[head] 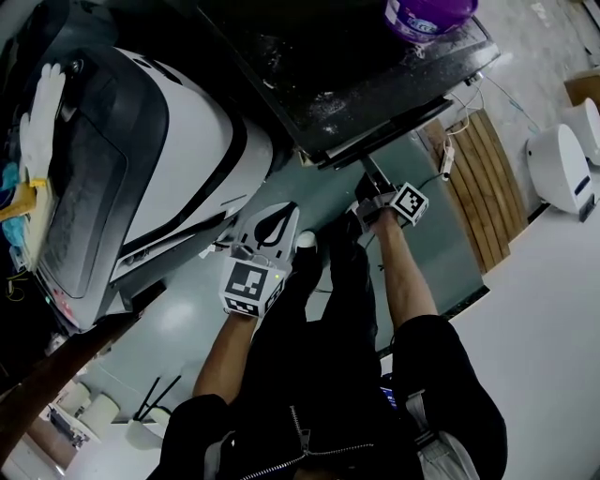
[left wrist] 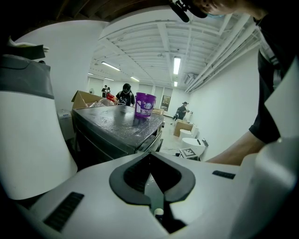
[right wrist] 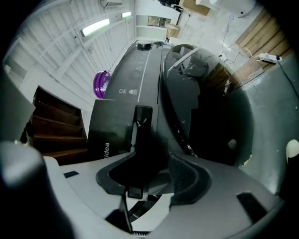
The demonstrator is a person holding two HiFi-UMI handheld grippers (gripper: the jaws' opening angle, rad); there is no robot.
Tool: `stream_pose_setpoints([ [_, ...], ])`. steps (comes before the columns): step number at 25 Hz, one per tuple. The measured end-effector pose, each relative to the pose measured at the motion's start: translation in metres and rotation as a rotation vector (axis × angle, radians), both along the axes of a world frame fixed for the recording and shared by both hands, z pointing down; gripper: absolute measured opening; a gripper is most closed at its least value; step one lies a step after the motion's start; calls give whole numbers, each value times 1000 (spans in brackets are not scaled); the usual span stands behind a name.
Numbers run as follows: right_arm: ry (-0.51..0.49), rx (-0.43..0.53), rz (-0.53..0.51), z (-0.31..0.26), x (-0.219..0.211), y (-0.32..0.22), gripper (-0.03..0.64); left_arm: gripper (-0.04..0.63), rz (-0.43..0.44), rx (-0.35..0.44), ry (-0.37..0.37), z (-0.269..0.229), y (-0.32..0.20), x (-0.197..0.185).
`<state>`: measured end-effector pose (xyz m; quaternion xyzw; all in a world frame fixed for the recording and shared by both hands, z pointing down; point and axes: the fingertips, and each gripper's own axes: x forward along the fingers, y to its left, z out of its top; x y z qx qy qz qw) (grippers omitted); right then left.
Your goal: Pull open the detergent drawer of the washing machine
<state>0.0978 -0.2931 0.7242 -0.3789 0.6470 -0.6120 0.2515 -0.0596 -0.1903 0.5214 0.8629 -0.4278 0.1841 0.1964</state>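
Observation:
The dark washing machine stands ahead of me, a purple bucket on its top. My right gripper is up against its front. In the right gripper view the detergent drawer is the dark panel with the brand print, and its recessed handle runs down between the jaws of my right gripper. The right pad stands visibly clear of the handle, so the jaws are open around it. My left gripper hangs away from the machine, shut on nothing.
A large white and grey machine with a white glove on it fills the left. The round dark door sits beside the drawer. A slatted wooden panel, a cable and white units lie right. People stand far off.

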Motion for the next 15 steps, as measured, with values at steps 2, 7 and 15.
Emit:
stream_pose_setpoints([
  [2, -28, -12, 36, 3, 0, -6, 196, 21, -6, 1, -3, 0, 1, -2],
  [7, -74, -32, 53, 4, -8, -14, 167, 21, -27, 7, -7, -2, 2, -10],
  [15, -88, -6, 42, -5, -18, -24, 94, 21, -41, 6, -10, 1, 4, -17],
])
